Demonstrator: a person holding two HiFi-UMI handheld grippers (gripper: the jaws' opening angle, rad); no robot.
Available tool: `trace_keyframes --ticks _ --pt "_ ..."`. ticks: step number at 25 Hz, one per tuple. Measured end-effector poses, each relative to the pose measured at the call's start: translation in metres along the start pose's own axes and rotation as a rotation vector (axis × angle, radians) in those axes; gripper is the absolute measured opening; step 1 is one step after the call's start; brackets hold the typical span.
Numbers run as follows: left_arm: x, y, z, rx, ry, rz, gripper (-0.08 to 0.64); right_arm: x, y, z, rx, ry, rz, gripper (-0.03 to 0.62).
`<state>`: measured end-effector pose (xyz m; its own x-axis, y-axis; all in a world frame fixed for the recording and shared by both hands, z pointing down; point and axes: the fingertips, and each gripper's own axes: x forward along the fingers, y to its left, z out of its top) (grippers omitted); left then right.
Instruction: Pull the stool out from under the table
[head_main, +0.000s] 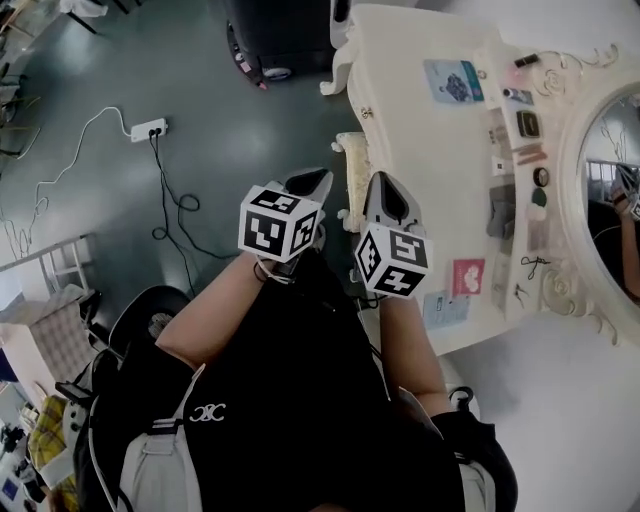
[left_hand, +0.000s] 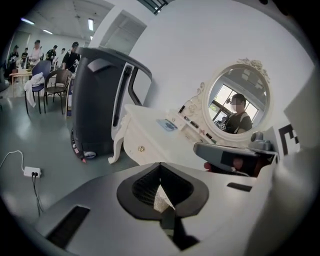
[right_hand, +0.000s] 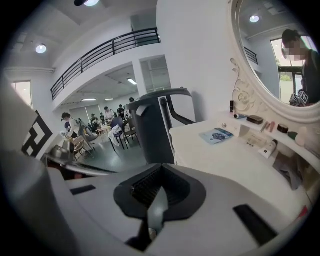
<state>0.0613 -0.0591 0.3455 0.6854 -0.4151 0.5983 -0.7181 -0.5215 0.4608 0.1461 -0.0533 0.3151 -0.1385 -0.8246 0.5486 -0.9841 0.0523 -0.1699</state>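
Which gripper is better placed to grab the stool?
Left, marginally. The left gripper sits on the open floor side of the stool; the right gripper hangs over the table edge. Both are shut.

Smooth, cream-painted tabletop (head_main: 400, 120); paper leaflet (head_main: 455, 80); glossy glass mirror (head_main: 615, 190); dark floor (head_main: 200, 70) with a dull, smooth sheen.

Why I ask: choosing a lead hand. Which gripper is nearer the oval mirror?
Right. The right gripper sits by the table edge, on the side of the mirror; the left gripper is beyond it, over the floor.
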Motion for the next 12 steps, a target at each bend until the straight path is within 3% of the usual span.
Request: trace_keyframes --ticks 5,12 --pt "0.046 0.044 -0.04 -0.057 0.087 0.032 0.003 0.042 0.004 -0.052 -0.014 0.101 0.005 0.003" --pt "0.128 0.095 -0.104 -0.108 0.213 0.024 0.003 0.11 -0.02 -0.143 0.044 0.243 -0.045 0.003"
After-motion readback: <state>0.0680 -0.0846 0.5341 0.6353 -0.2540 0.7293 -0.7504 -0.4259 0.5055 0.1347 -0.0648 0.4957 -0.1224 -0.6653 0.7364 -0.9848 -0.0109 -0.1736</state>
